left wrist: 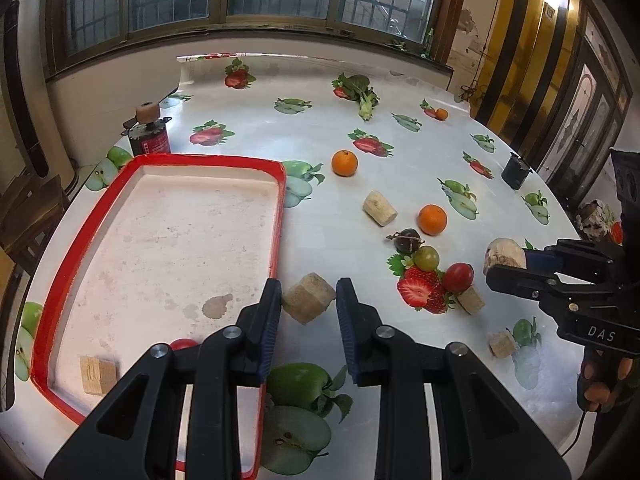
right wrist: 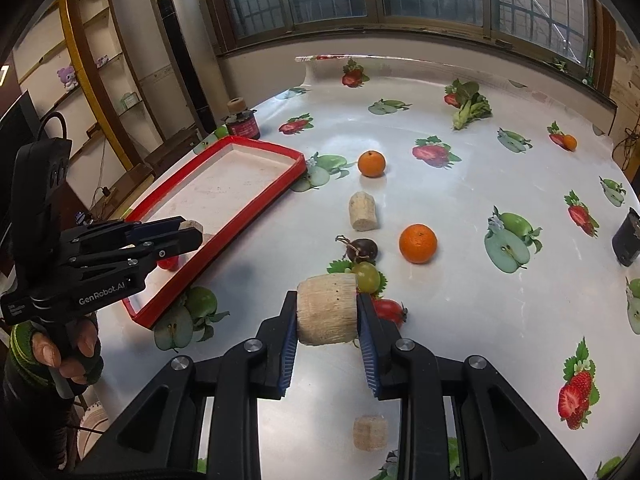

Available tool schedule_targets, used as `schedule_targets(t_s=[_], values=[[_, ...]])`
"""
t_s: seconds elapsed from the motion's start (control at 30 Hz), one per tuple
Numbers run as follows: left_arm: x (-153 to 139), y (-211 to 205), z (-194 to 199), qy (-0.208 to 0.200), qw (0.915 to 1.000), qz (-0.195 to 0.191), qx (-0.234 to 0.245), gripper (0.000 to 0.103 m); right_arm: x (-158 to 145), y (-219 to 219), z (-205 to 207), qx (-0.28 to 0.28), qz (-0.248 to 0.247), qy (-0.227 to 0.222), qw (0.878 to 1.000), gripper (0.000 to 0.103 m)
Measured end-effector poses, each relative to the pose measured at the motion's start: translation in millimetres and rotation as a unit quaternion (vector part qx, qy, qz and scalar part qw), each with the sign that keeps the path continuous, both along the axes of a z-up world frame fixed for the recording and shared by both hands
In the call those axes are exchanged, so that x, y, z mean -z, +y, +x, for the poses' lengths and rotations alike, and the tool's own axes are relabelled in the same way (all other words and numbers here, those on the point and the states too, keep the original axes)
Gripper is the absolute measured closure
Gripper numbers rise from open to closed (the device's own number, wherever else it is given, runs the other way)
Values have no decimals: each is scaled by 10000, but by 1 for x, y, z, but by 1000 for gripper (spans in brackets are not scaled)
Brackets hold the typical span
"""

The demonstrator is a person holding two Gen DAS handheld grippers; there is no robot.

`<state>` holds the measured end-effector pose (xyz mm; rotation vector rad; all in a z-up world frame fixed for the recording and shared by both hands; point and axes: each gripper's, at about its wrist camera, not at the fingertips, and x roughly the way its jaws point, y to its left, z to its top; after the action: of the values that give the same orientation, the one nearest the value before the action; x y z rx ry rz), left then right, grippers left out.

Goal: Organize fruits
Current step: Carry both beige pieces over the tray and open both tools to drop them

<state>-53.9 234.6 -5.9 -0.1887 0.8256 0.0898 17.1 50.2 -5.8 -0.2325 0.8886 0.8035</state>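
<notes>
My left gripper is shut on a tan cut chunk, held just right of the red-rimmed white tray. The tray holds a tan block and a red tomato. My right gripper is shut on a pale cylindrical chunk above the table. Past it lie a green grape, a dark fruit, a red tomato, two oranges and a smaller orange. More chunks lie loose.
A red can topped with a cork stands behind the tray. A dark cup sits near the right table edge and leafy greens lie at the back. The cloth is printed with fruit pictures. A person's hand grips the left handle.
</notes>
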Motion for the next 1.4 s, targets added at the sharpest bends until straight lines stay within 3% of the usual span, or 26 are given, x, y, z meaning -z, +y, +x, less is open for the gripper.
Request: schedule_targets(t_s=[0.93, 1.4], values=[[3, 76, -19, 53, 9976, -111, -677, 77, 0, 112, -4, -960, 4, 28, 9954, 75], [14, 131, -17, 237, 9913, -196, -1281, 77, 22, 189, 11, -1327, -41, 279, 9908, 75]])
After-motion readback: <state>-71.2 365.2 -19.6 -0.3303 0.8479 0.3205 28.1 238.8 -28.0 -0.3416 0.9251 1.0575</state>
